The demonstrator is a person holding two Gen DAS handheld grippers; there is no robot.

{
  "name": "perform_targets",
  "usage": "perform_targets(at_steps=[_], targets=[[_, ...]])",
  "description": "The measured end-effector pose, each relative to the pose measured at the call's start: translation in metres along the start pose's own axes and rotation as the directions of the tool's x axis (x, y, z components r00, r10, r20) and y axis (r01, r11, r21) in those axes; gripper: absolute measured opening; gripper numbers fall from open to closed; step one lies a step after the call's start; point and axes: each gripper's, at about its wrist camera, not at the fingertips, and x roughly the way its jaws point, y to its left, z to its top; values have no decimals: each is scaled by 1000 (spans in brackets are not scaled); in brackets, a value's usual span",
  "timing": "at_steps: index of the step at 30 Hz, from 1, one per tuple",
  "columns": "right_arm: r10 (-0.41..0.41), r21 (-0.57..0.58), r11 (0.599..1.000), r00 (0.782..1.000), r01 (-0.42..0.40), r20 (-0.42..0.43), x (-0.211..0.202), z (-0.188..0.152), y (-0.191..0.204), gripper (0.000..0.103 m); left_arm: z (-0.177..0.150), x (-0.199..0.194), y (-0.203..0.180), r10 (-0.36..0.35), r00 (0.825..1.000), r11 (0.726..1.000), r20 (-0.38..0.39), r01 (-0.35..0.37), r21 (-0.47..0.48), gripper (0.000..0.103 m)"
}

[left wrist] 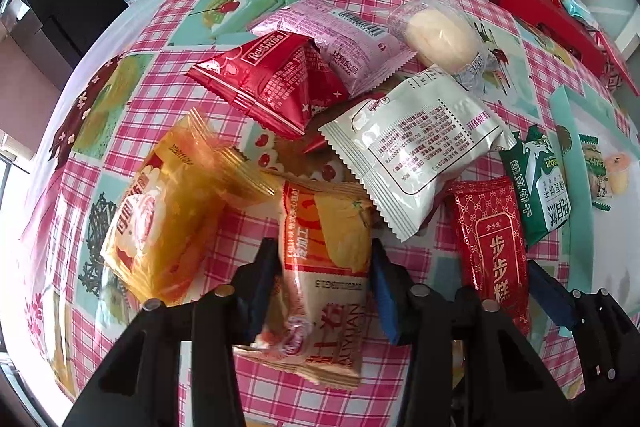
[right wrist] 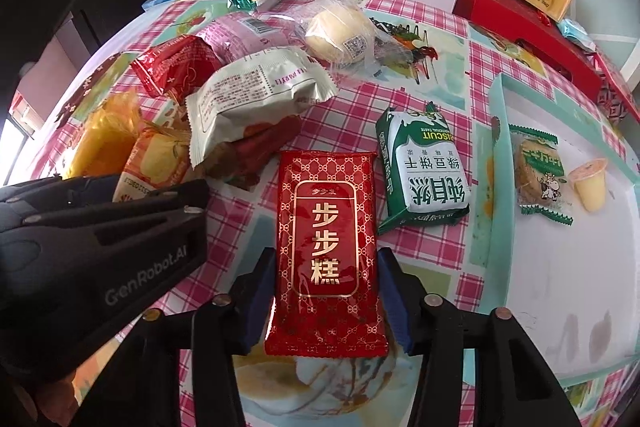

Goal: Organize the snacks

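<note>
Table: checked cloth [right wrist: 400, 99] is lying under scattered snacks.
Left gripper [left wrist: 324, 291]: clamping orange-and-cream packet [left wrist: 324, 267].
Right gripper [right wrist: 326, 297]: squeezing red packet [right wrist: 326, 247].
Next: lifting both, probably toward teal tray [right wrist: 500, 163].

We are seeing the long packet [right wrist: 326, 251] lying between the right gripper's [right wrist: 326, 301] jaws, with the biscuit packet [right wrist: 424, 167] just to its right. Farther right, the tray [right wrist: 500, 147] is holding a wrapped cookie [right wrist: 538, 173] and a jelly cup [right wrist: 590, 183] beside it. To the left, the left gripper [left wrist: 322, 291] is reaching over a packet [left wrist: 326, 267] that is sitting between its jaws, in front of the pile. Behind it, the printed pouch [left wrist: 416, 151] is lying on other packets, and the wrapped bun [right wrist: 340, 27] is lying farther back.
</note>
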Motion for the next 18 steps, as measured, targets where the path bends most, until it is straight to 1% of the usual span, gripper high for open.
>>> perform_targets(at_steps=[1, 4, 10, 18], targets=[[5, 4, 1000, 1000, -5, 1, 0, 0, -1, 49, 0, -1, 1, -6, 1000, 1000, 1, 6, -6, 40], [20, 20, 1000, 1000, -20, 6, -2, 1, -6, 48, -1, -4, 7, -22, 1000, 1000, 8, 23, -21, 37], [43, 44, 998, 999, -44, 18, -4, 5, -12, 48, -1, -16, 14, -36, 999, 999, 32, 38, -34, 37], [69, 63, 995, 995, -73, 66, -23, 5, -17, 48, -3, -42, 22, -45, 994, 997, 99, 51, -55, 37]])
